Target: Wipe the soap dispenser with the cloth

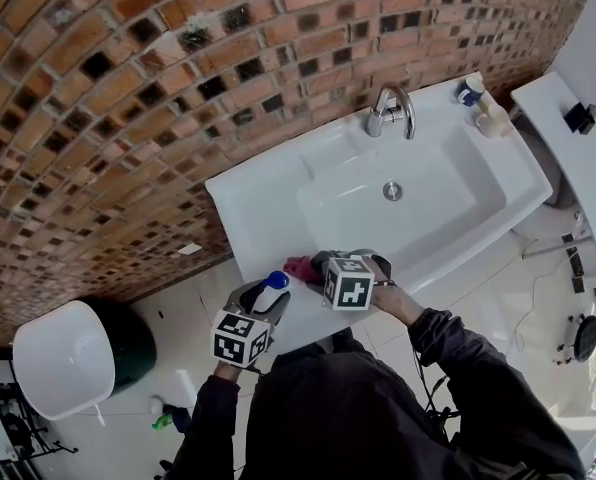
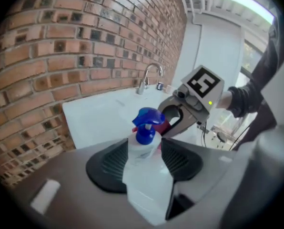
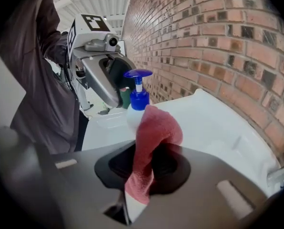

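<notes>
The soap dispenser (image 1: pixel 271 290), a white bottle with a blue pump, is held upright above the near left corner of the sink. My left gripper (image 1: pixel 263 301) is shut on its body; in the left gripper view the bottle (image 2: pixel 144 151) fills the gap between the pads. My right gripper (image 1: pixel 313 266) is shut on a red cloth (image 1: pixel 300 267) just to the right of the pump. In the right gripper view the cloth (image 3: pixel 154 132) sticks up out of the jaws and its folded top touches the bottle (image 3: pixel 138 99) below the pump head.
The white sink (image 1: pixel 498 208) with a chrome tap (image 1: pixel 390 111) stands against a brick wall. A small bottle (image 1: pixel 475 93) stands at its far right corner. A white lidded bin (image 1: pixel 63 358) is on the floor at the left, white fixtures (image 1: pixel 578 148) at the right.
</notes>
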{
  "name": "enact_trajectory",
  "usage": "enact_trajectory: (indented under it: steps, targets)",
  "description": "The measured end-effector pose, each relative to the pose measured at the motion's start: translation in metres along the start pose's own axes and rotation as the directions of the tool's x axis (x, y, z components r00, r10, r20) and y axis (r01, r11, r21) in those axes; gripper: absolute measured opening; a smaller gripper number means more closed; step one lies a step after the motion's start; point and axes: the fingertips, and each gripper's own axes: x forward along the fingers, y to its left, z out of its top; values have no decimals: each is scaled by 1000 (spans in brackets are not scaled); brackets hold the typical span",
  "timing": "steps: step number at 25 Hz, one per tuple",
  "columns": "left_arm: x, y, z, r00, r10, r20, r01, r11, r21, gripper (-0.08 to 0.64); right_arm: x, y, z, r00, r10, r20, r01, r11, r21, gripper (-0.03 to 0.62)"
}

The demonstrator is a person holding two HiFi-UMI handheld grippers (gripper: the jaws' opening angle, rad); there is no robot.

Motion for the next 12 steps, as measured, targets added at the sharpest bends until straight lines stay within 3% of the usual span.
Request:
enact_trajectory:
  steps: [7,10,12]
  targets:
    - [10,-12,8,997,-54,-47,60,989,133,232,8,51,6,997,71,17,-71,997,-10,63]
    - [11,-14,5,995,-61,-77,77,973,217,230,11,59,10,995,84,55,-88,994,60,63]
    - [10,-15,3,994,-68,-89,89,962,257,207,7,52,6,993,73,94,-88,982,168,63]
